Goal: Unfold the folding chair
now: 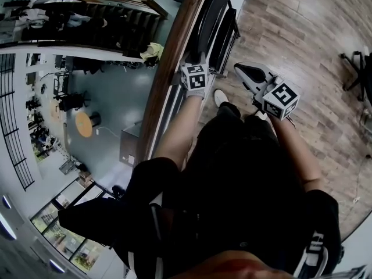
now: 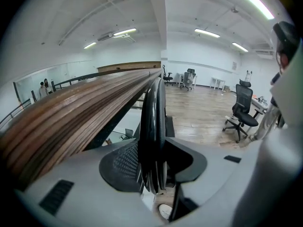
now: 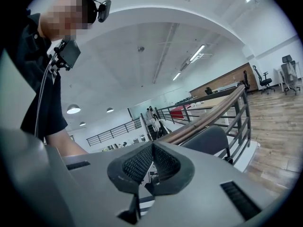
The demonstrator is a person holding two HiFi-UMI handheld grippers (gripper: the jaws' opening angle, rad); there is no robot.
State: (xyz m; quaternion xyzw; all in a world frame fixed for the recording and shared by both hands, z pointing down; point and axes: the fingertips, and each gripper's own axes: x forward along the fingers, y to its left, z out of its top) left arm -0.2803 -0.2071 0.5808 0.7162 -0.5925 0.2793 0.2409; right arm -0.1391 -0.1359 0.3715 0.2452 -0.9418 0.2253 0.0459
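Observation:
The black folding chair (image 1: 216, 25) stands folded flat against the railing, just in front of me. My left gripper (image 1: 202, 58) reaches down onto its top edge. In the left gripper view the chair's thin black edge (image 2: 154, 122) fills the gap of the left gripper (image 2: 154, 176), with both pads against it. My right gripper (image 1: 241, 68) hovers to the right of the chair, apart from it. In the right gripper view the right gripper (image 3: 151, 149) is shut with nothing in it, and the chair (image 3: 208, 138) shows beyond as a dark shape by the railing.
A wooden handrail (image 1: 174, 57) on a metal railing runs past the chair's left side, with a drop to the lower floor (image 1: 110, 97) beyond it. Wood flooring (image 1: 302, 39) spreads to the right. An office chair (image 2: 242, 109) stands further off. My white shoe (image 1: 221, 97) is near the chair's foot.

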